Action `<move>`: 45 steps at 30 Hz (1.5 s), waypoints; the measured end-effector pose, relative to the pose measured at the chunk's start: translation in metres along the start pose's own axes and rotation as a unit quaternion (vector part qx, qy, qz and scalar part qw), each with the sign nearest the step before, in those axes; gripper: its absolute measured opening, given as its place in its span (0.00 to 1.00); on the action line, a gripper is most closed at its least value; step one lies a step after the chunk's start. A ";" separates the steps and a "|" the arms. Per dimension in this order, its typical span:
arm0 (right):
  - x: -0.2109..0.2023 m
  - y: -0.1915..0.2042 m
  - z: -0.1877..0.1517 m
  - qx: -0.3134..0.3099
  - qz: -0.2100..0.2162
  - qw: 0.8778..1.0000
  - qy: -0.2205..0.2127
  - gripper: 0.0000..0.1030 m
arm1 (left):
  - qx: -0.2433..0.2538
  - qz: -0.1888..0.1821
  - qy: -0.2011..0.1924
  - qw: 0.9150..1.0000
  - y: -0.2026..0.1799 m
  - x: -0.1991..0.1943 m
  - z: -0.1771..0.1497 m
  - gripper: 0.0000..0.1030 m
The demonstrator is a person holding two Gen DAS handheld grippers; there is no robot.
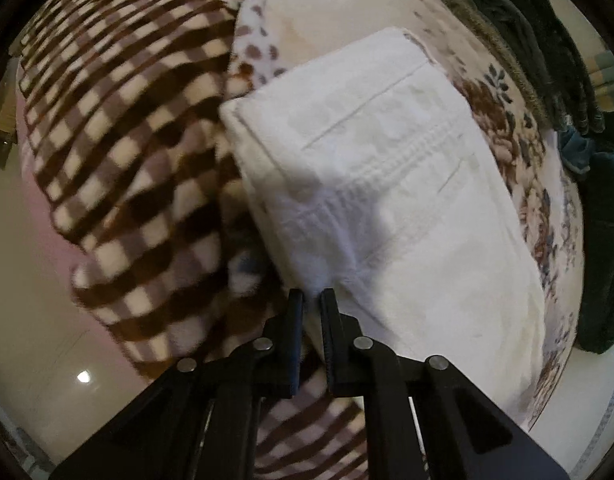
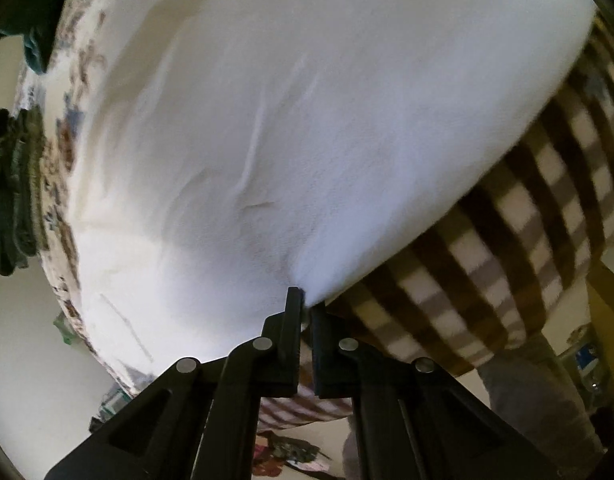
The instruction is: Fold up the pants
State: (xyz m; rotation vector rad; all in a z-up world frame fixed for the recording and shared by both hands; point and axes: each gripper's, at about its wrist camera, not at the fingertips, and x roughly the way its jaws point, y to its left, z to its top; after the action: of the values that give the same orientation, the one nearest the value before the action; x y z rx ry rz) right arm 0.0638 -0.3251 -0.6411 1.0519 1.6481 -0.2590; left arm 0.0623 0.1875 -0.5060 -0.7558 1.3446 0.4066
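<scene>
The white pants (image 1: pixel 391 184) lie folded on a bed, waistband seam and pocket lines showing. My left gripper (image 1: pixel 311 296) is shut on the near edge of the pants. In the right wrist view the white pants (image 2: pixel 307 120) fill most of the frame. My right gripper (image 2: pixel 307 300) is shut on the pants' edge where it meets the checked blanket.
A brown-and-cream checked blanket (image 1: pixel 119 152) lies left of the pants and shows in the right wrist view (image 2: pixel 507 248) too. A floral bedspread (image 1: pixel 503 104) lies under the pants. Dark clothes (image 1: pixel 547 48) are piled at the far right. Pale floor (image 1: pixel 35 320) lies below the bed edge.
</scene>
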 end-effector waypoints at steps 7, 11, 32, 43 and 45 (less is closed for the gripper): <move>-0.050 -0.026 0.021 -0.015 0.053 0.998 -0.036 0.71 | 0.201 0.046 -0.021 0.978 -0.104 -0.034 -0.038 0.40; -0.110 -0.071 0.040 0.010 0.022 0.992 -0.123 0.71 | 0.286 -0.008 -0.002 0.958 -0.188 -0.020 -0.089 0.73; -0.206 -0.204 0.202 0.079 -0.045 0.946 -0.312 0.14 | 0.415 0.030 0.090 0.905 -0.338 0.124 -0.203 1.00; -0.212 -0.270 0.183 0.168 0.105 0.928 -0.316 0.55 | 0.416 0.074 0.057 0.905 -0.350 0.129 -0.202 1.00; -0.204 -0.275 0.176 0.184 0.118 0.924 -0.313 0.56 | 0.418 0.072 0.054 0.904 -0.349 0.131 -0.203 1.00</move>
State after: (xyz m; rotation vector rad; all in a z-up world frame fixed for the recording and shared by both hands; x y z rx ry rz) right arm -0.0228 -0.6996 -0.6218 1.2688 0.9021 -0.6867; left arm 0.1750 -0.2191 -0.5529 0.0421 1.5082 -0.1213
